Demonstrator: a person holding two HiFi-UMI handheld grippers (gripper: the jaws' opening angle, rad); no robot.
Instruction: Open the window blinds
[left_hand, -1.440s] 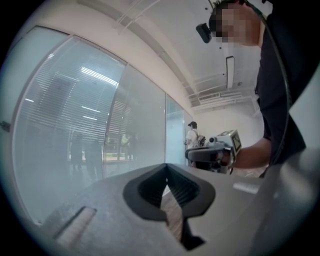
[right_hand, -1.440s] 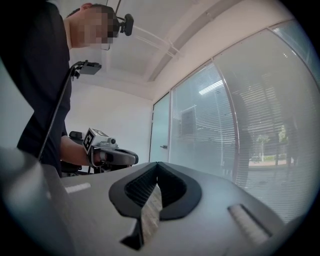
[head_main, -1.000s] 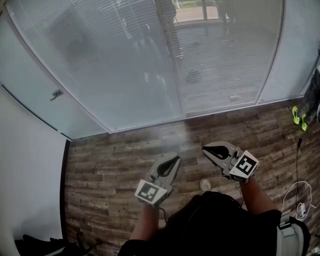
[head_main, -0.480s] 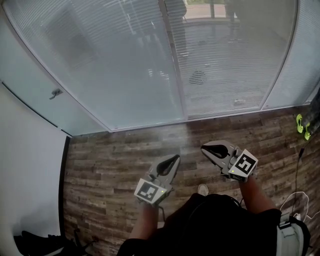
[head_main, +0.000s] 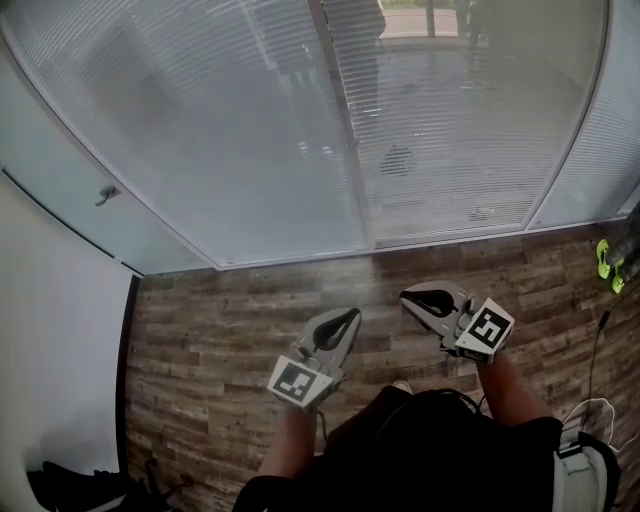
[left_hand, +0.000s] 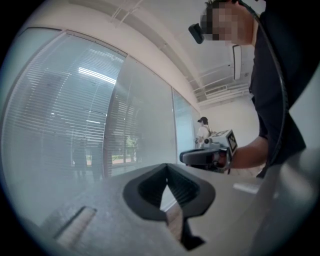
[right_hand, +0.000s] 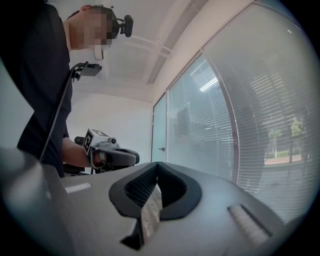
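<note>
Two grippers are counted in the head view, each carrying one marker cube: the left gripper (head_main: 347, 318) at 6 o'clock with its cube (head_main: 297, 382) behind it, and the right gripper (head_main: 410, 298) at about 4 o'clock with its cube (head_main: 488, 328). Both are held level on bare forearms, side by side and apart, with their tips turned toward the glass. In each gripper view the jaws are seen pressed together at the tips, with nothing caught between them. The window blinds (head_main: 230, 130) fill the head view from 10 to 2 o'clock. Their slats are closed behind the glass, and they are divided by one upright mullion (head_main: 345, 130) into a left and a right panel, with a third panel partly seen at 3 o'clock. The blinds are well apart from both grippers and touched by neither. One frosted door with one handle (head_main: 105, 195) is seen at 9 o'clock. A wooden floor (head_main: 220, 320) lies below the glass. One white cable (head_main: 590, 410) is seen on it at 5 o'clock.
</note>
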